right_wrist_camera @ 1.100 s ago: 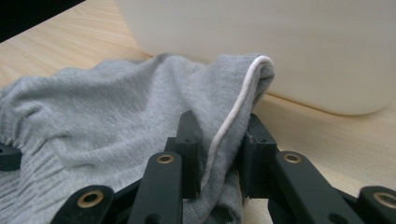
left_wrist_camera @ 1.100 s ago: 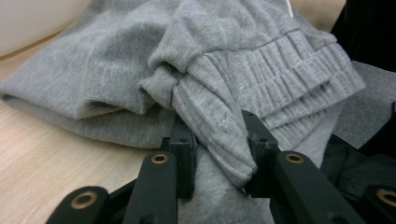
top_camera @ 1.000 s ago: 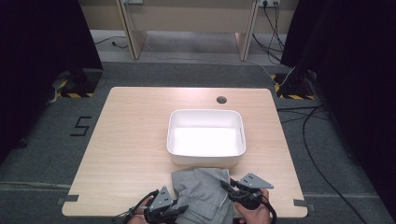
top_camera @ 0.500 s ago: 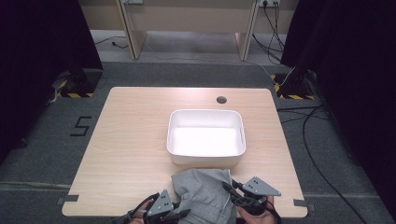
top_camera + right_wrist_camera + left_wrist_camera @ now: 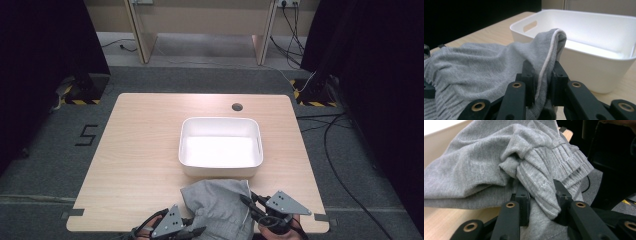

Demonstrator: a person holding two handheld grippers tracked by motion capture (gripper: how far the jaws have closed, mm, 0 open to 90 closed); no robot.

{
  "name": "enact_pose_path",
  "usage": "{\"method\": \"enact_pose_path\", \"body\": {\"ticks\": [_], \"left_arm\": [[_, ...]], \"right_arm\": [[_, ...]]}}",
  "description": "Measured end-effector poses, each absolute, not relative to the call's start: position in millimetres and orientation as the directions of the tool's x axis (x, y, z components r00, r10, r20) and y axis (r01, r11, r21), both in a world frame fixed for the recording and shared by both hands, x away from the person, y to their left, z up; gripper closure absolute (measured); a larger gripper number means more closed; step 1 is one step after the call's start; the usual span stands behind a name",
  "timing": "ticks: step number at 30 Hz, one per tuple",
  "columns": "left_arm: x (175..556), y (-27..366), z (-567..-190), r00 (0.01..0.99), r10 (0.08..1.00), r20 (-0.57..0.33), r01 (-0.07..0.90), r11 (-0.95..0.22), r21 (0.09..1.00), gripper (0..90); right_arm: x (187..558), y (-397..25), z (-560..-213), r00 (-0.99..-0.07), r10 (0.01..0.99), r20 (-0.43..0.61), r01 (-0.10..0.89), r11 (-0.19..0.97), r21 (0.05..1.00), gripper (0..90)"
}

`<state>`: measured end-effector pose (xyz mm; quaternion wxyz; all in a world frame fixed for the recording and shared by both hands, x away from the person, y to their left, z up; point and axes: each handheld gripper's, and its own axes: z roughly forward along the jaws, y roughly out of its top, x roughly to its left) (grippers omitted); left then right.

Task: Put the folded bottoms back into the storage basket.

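A grey knit garment (image 5: 217, 205) lies bunched at the table's near edge, just in front of the white tub (image 5: 220, 122). My left gripper (image 5: 197, 231) is shut on its ribbed waistband (image 5: 541, 182) at the lower left. At the garment's right side my right gripper (image 5: 247, 202) is shut on a fold with a white seam (image 5: 547, 62). In the right gripper view the garment (image 5: 481, 67) spreads to the left and the tub (image 5: 596, 62) stands close behind.
The white tub looks empty and sits at the centre of the wooden table (image 5: 140, 150). A round cable hole (image 5: 237, 106) marks the far edge. Black cables (image 5: 340, 165) trail on the grey floor to the right.
Both grippers have drawn a little toward the near edge, and the garment has come with them, slightly away from the tub.
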<state>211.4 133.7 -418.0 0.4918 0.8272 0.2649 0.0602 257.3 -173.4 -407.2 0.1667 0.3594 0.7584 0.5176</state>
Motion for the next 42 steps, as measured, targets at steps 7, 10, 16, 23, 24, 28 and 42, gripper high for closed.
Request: {"method": "enact_pose_path", "body": {"ticks": [7, 10, 16, 23, 24, 28, 42], "left_arm": [[210, 137, -401, 0.860, 0.491, -0.141, 0.353, -0.373, 0.858, 70.9], [212, 138, -397, 0.861, 0.491, -0.135, 0.346, -0.371, 0.862, 70.9], [218, 140, -381, 0.865, 0.485, -0.129, 0.331, -0.357, 0.874, 70.9], [230, 143, -357, 0.876, 0.468, -0.115, 0.306, -0.356, 0.883, 70.9], [231, 143, -355, 0.877, 0.467, -0.113, 0.303, -0.356, 0.884, 70.9], [241, 143, -342, 0.879, 0.468, -0.092, 0.286, -0.361, 0.888, 70.9], [291, 140, -319, 0.858, 0.505, -0.089, 0.295, -0.345, 0.891, 70.9]], "right_arm": [[253, -172, -391, -0.699, 0.708, 0.099, 0.335, 0.201, 0.921, 77.8], [256, -172, -387, -0.703, 0.705, 0.099, 0.323, 0.192, 0.927, 77.8], [259, -170, -371, -0.709, 0.701, 0.071, 0.292, 0.200, 0.935, 77.9], [269, -168, -349, -0.724, 0.688, 0.051, 0.263, 0.206, 0.943, 77.9], [271, -168, -345, -0.727, 0.685, 0.052, 0.259, 0.203, 0.944, 78.0], [280, -170, -332, -0.729, 0.682, 0.051, 0.250, 0.196, 0.948, 78.0], [328, -173, -301, -0.720, 0.693, 0.037, 0.243, 0.202, 0.949, 78.1]]}}
